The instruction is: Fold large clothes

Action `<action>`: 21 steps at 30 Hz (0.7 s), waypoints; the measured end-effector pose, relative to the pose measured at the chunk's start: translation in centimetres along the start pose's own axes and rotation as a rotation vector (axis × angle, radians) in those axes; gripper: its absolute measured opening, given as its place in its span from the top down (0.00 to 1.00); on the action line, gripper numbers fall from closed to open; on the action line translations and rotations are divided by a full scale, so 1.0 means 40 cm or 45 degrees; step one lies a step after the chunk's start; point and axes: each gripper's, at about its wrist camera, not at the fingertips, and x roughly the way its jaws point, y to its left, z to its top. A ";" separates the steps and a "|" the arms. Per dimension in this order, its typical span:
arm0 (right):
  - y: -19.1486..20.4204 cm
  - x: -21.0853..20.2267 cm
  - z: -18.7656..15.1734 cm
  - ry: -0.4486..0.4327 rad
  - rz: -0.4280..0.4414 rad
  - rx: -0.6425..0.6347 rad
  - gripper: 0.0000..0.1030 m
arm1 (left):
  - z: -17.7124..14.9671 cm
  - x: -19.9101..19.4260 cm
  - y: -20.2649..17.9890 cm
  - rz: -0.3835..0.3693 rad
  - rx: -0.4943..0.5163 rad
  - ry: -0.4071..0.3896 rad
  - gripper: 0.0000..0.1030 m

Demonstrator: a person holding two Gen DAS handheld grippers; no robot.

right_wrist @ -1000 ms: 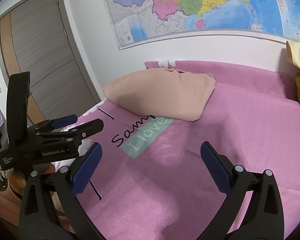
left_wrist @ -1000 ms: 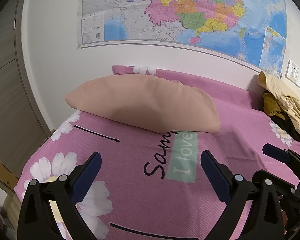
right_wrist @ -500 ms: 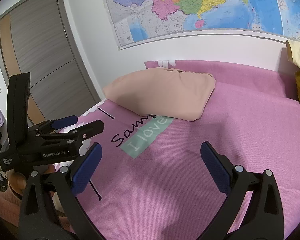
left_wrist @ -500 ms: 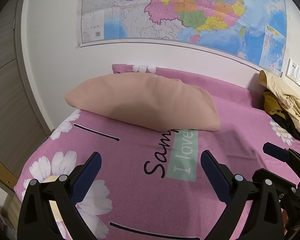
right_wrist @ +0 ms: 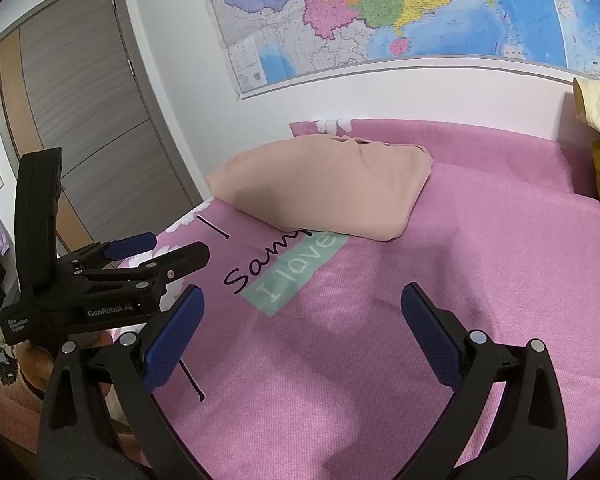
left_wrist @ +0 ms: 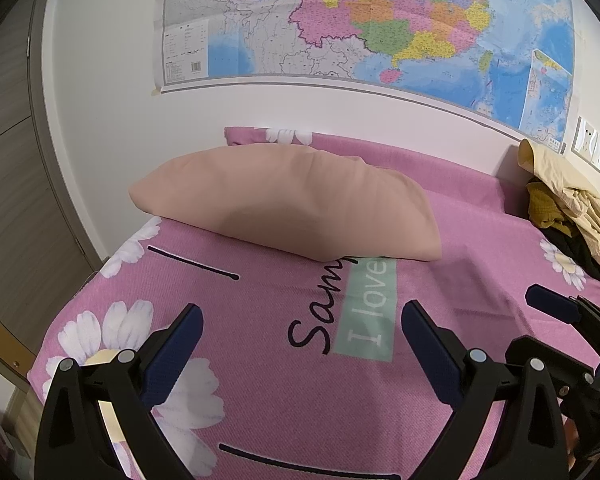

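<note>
A folded peach garment (left_wrist: pixel 292 204) lies on the pink bed at its far left end; it also shows in the right wrist view (right_wrist: pixel 328 188). My left gripper (left_wrist: pixel 300 344) is open and empty, held above the sheet short of the garment. My right gripper (right_wrist: pixel 300 320) is open and empty over the sheet's middle. The left gripper (right_wrist: pixel 140 248) shows at the left of the right wrist view. The right gripper's fingertips (left_wrist: pixel 548 300) show at the right edge of the left wrist view.
The pink bedsheet (left_wrist: pixel 260 360) has daisies and an "I love" print (right_wrist: pixel 296 272). A pile of yellow and dark clothes (left_wrist: pixel 572 208) sits at the bed's right end. A map hangs on the wall (left_wrist: pixel 360 20). A wooden door (right_wrist: pixel 92 120) stands left.
Both grippers have held almost still; the view has shifted only very slightly. The peach garment has not moved.
</note>
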 end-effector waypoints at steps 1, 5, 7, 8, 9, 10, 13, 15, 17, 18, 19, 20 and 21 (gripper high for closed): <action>0.002 0.000 -0.001 -0.001 0.003 0.000 0.06 | 0.000 0.000 0.001 -0.001 0.000 -0.001 0.07; 0.003 -0.001 -0.001 -0.003 0.003 0.000 0.06 | 0.000 0.000 0.001 0.000 0.001 -0.001 0.07; 0.001 0.000 0.001 -0.001 0.003 -0.001 0.06 | 0.000 0.001 0.001 -0.002 0.000 0.001 0.07; 0.002 0.000 0.000 -0.002 0.003 -0.002 0.06 | -0.001 0.001 0.001 -0.001 0.000 0.001 0.07; 0.001 -0.001 0.000 -0.003 0.003 0.002 0.06 | -0.001 0.000 0.000 0.001 0.000 0.001 0.07; 0.002 -0.001 0.000 -0.003 0.006 0.002 0.06 | -0.001 0.000 0.001 0.002 0.000 0.001 0.07; 0.003 -0.001 0.001 -0.001 0.006 0.000 0.06 | -0.001 0.000 0.000 0.001 0.000 -0.001 0.07; 0.003 -0.002 0.002 0.000 0.008 0.000 0.06 | -0.001 0.001 0.000 0.000 -0.001 -0.001 0.07; 0.004 -0.003 0.002 -0.002 0.006 0.001 0.06 | -0.002 0.000 0.000 0.001 0.000 -0.002 0.07; 0.004 -0.003 0.002 -0.001 0.007 0.002 0.06 | -0.002 0.000 0.000 0.001 0.001 -0.003 0.07; 0.004 -0.003 0.002 0.000 0.009 0.001 0.06 | -0.002 0.001 0.000 0.000 0.001 -0.001 0.07; 0.004 -0.003 0.002 -0.002 0.005 -0.001 0.06 | -0.002 0.000 -0.001 0.000 -0.001 -0.001 0.07; 0.005 -0.004 0.001 -0.003 0.005 0.000 0.06 | -0.002 0.001 -0.001 -0.001 0.000 -0.001 0.07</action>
